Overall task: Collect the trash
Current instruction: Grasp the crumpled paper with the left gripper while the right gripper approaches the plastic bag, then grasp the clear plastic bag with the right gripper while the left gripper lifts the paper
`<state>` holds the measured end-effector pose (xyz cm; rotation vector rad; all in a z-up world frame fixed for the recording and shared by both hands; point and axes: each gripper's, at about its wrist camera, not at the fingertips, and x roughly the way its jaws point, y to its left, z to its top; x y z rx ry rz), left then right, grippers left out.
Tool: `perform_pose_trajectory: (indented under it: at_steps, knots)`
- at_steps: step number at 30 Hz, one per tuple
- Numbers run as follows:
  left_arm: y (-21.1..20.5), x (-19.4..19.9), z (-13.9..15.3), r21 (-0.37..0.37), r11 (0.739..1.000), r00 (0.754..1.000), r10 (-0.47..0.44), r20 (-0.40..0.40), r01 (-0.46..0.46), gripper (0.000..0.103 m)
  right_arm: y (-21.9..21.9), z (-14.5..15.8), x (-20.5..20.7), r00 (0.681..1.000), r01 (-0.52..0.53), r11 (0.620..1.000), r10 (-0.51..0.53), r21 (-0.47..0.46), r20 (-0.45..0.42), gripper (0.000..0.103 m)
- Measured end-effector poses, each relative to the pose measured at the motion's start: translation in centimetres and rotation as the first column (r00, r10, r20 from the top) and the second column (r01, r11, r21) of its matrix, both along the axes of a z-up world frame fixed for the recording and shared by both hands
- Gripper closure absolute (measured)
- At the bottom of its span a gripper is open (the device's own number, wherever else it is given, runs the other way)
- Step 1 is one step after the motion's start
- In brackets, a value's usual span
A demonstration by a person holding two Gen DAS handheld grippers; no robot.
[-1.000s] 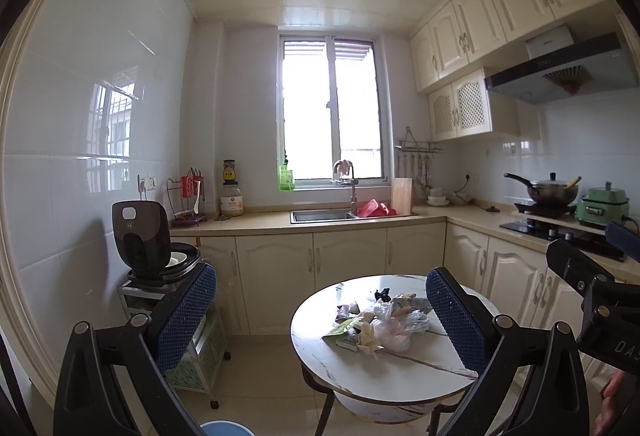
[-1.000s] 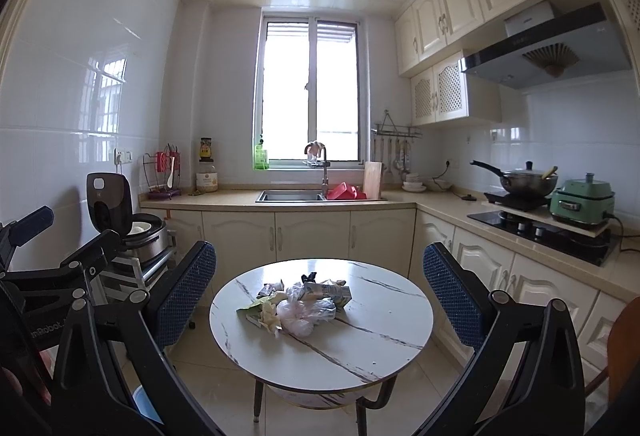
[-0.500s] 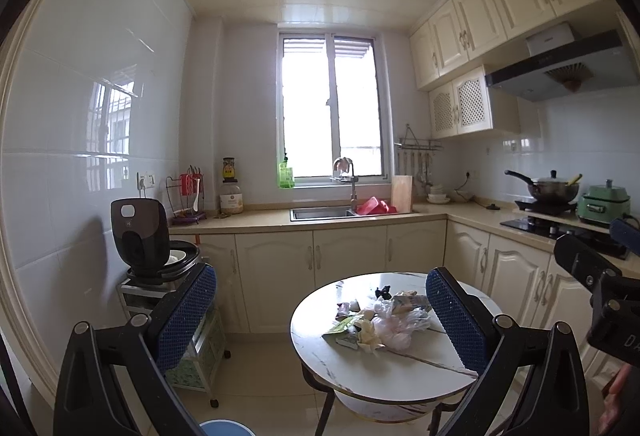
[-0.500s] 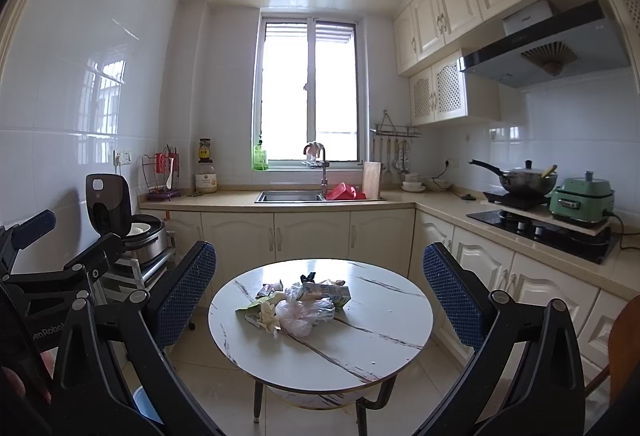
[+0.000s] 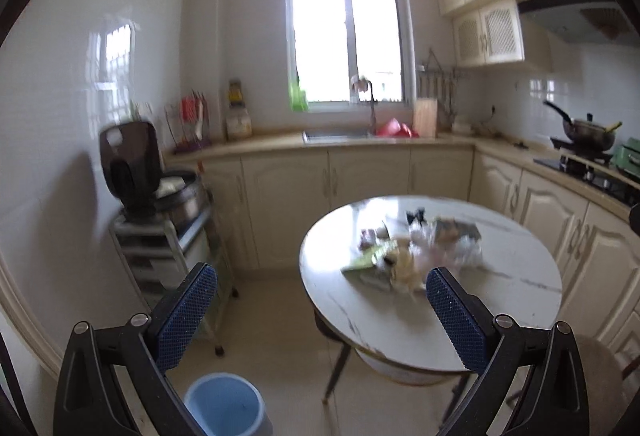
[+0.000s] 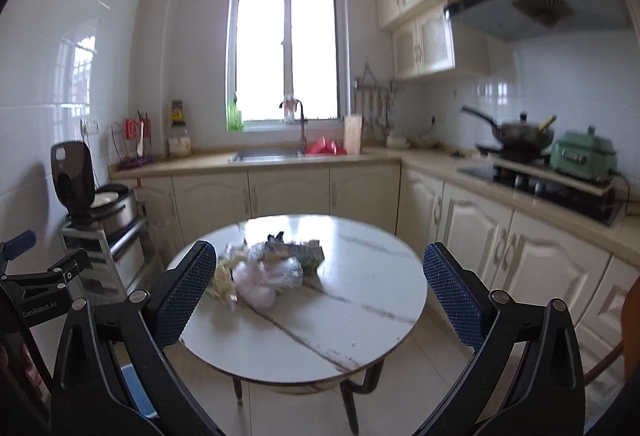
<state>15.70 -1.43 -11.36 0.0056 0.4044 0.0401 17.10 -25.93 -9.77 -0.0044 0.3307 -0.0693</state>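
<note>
Trash heap (image 6: 268,268) sprawled left-right on round table (image 6: 360,300); both grippers (image 5: 320,312) (image 6: 316,296) spread, empty.

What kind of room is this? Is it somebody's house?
It looks like a home kitchen. There is a sink under the window, a wok on the stove, and cream cabinets along the walls. A round table holds a pile of trash.
</note>
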Motion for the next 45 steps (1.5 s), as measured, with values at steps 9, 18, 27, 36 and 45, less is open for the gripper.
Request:
perform_pose_trajectory:
  at_steps: [9,18,27,36,45]
  knots:
    - [-2.7,10.1,-4.7,-0.011,0.998,0.983,-0.056,-0.175,0.055,0.001,-2.6,-7.1,8.2,0.979,-0.031,0.997,0.044,0.069,-0.198,0.000]
    - [-5.5,24.3,-7.7,-0.021,0.989,0.944,-0.146,-0.295,0.146,0.001,-4.1,-11.7,14.5,0.944,-0.049,0.994,0.078,0.096,-0.319,0.000]
    - [-6.1,33.2,-11.7,-0.060,0.985,0.923,-0.171,-0.344,0.160,0.054,-4.4,-13.8,18.2,0.923,-0.063,0.991,0.102,0.117,-0.371,0.000]
    - [-3.0,32.6,-12.2,-0.143,0.966,0.914,-0.250,-0.320,0.215,0.071,-2.7,-13.9,20.6,0.910,-0.121,0.973,0.188,0.196,-0.371,0.000]
    - [1.2,26.6,-11.8,-0.201,0.957,0.909,-0.266,-0.319,0.210,0.071,0.2,-15.4,26.4,0.859,-0.194,0.925,0.321,0.328,-0.398,0.025]
